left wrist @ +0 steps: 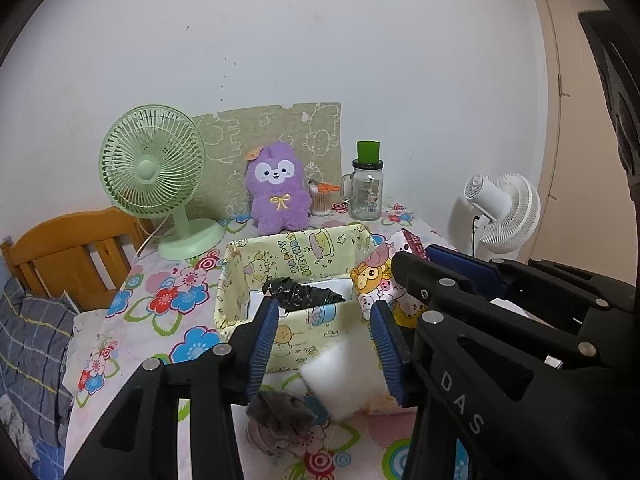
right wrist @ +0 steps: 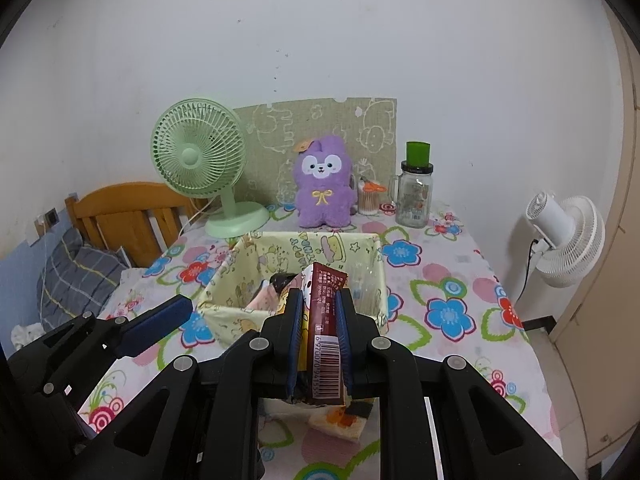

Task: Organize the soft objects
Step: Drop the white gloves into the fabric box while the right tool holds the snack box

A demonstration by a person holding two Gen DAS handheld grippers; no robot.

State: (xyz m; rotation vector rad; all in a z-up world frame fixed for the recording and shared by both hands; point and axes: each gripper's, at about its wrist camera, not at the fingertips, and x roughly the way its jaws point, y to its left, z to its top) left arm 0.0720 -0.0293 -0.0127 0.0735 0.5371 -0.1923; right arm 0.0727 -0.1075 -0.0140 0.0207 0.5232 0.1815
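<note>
Right fingers (right wrist: 318, 344) clamped on tissue packet (right wrist: 325, 320), left fingers (left wrist: 324, 340) apart, empty, above basket (left wrist: 236, 280).

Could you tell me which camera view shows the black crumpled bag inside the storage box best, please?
The left wrist view: the black crumpled bag lies in plain sight inside the storage box. In the right wrist view only a dark sliver peeks out behind the held packet.

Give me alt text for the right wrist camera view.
The right claw is shut on a brown barcoded packet, held near a yellow cartoon-print fabric bin on a floral tablecloth. Behind stand a purple plush toy and a green fan.
</note>
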